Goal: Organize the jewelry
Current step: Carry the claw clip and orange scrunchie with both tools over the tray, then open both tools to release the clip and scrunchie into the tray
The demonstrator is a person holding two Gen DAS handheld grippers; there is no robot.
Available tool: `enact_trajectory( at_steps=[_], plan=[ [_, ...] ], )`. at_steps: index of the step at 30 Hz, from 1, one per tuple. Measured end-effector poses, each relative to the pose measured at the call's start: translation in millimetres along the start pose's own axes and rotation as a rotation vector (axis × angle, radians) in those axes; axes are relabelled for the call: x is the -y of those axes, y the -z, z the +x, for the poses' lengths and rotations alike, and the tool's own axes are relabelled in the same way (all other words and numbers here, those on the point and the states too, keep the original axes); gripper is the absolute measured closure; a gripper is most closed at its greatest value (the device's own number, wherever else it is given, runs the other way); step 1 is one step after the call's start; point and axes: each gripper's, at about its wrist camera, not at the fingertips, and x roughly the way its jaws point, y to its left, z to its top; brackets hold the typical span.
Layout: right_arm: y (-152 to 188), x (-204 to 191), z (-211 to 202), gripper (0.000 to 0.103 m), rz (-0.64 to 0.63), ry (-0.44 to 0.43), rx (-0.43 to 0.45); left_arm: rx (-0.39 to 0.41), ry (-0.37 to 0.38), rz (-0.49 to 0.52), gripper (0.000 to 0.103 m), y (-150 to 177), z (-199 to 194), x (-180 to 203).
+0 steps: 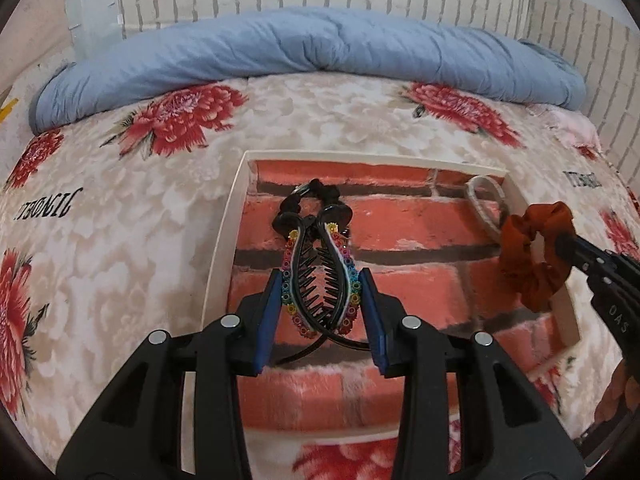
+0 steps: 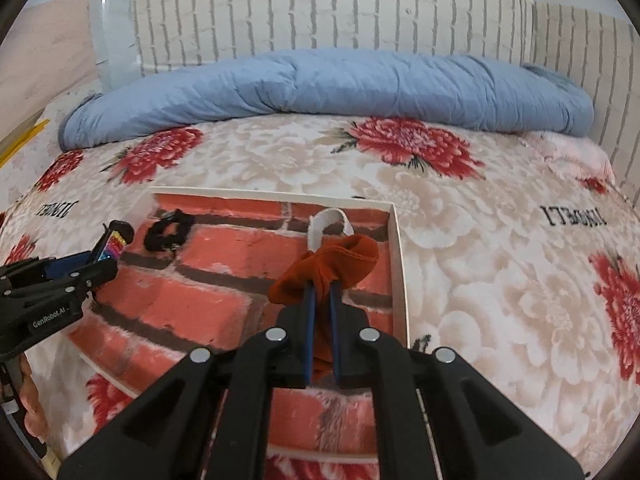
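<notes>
1. Left gripper (image 1: 320, 300): its blue pads are closed on a beaded banana-style hair clip (image 1: 318, 280), one pad against each outer side. The clip's black teeth face inward between the pads, and its black looped end projects beyond the fingertips, over the tray.
2. Right gripper (image 2: 322, 304): its fingers are pressed nearly together on a rust-orange scrunchie (image 2: 326, 266), which bunches up over the fingertips. In the left wrist view the same scrunchie (image 1: 534, 254) hangs as an open ring from the tip of that gripper, over the tray's right side.
3. Tray (image 2: 400, 272): a shallow white-walled tray with a red brick-pattern lining lies below and ahead of both grippers, on a cream bedspread (image 2: 480, 280) printed with red flowers.
4. Black scrunchie (image 2: 168, 232): it lies on the tray lining beyond the left gripper's tip, near the far-left corner. In the left wrist view the clip's black end overlaps it, so contact cannot be judged.
5. White hair band (image 2: 328, 224): it lies in the tray just beyond the right gripper's load, near the far-right corner.
6. Blue quilt (image 1: 312, 48): rolled along the far edge of the bed, well beyond both grippers, against a white brick-pattern wall (image 2: 360, 8).
</notes>
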Motion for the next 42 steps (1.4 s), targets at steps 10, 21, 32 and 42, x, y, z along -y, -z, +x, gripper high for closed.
enact_trajectory(
  at_steps=[10,21,32,42],
  plan=[
    [-9.3,3.3,37.3,0.096,-0.005,0.033,-0.008,-0.050,-0.020,0.031,0.066,-5.7,38.4,2.0],
    [-14.1,23.1,73.5,0.096,0.046,0.028,-0.096,-0.091,-0.029,0.061,0.065,-10.7,62.1,6.6],
    [-13.0,25.1,77.8,0.092,0.016,0.059,-0.129,-0.077,-0.046,0.060,0.051,-13.7,57.7,4.0],
    [-19.6,19.8,20.1,0.031,-0.045,0.051,-0.079,-0.009,-0.034,0.093,0.012,-29.8,-9.8,8.1]
  ],
)
